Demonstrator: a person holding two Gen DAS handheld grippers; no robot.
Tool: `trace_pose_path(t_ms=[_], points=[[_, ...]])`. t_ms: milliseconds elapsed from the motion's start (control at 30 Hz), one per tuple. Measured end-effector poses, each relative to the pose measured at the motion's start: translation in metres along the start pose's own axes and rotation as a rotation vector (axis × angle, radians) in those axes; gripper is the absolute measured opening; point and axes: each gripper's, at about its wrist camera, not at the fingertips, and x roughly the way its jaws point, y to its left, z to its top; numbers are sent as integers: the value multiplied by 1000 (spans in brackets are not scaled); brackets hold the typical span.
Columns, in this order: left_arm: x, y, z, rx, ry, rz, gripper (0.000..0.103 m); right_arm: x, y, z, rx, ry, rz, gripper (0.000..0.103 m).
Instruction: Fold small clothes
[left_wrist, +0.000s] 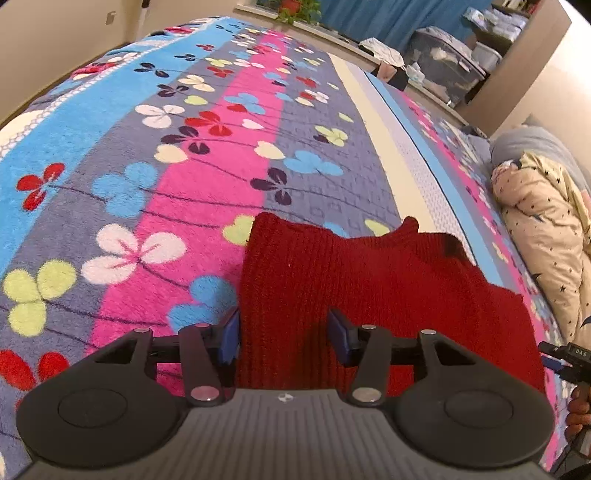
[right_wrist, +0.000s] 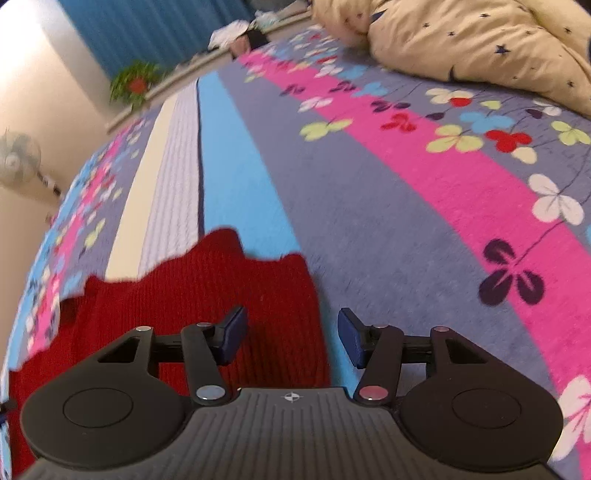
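Observation:
A small red knitted garment lies flat on the flowered blanket. My left gripper is open, its blue pads either side of the garment's left edge, just above it. In the right wrist view the same red garment lies at lower left. My right gripper is open over the garment's right edge, the left pad above the knit, the right pad above the blanket. Neither gripper holds anything.
A beige star-print quilt is bunched at the bed's right side; it also shows in the right wrist view. Storage boxes and a potted plant stand beyond the bed's far edge. A fan stands at left.

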Motion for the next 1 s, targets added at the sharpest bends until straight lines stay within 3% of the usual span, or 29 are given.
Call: trace_pose_path(t_ms=[33,67,100,133,233,300,400,467,533,600,667,767,1000], points=[[0,-1,0,8,-4,7,50,0,4,-1,-27,-2,1,55],[0,-1,-1,15,-9,10,45,-1,8,-3,-60,-9,-1,43],[0,-2,-1,22,-13,12,27,-2,12,-4,-94,-18,0,16],[-2,-2,0,31,-23,20,14,-4,15,-4,-120,-30,-1,1],[-11,-3,2,58,-72,23,12,-21,20,0,-160,-168,-27,0],[-17,-6,3,73,-105,17,12,-34,16,6,-121,-254,-10,0],[-18,-7,4,75,-103,16,13,-36,5,10,-62,-261,-29,0],[-14,-4,5,47,-78,18,14,-23,-10,13,36,-162,0,5],[-10,3,6,3,-50,8,31,-10,-19,13,114,-62,53,17],[-8,6,5,-22,-30,-7,42,-6,-18,11,127,-34,72,52],[-4,4,3,-10,-9,-18,45,-3,-14,8,120,-7,84,63],[1,-7,-2,60,0,20,45,5,-5,-5,84,66,74,63],[2,-4,-4,57,-5,40,45,6,-4,-10,76,65,37,72]])
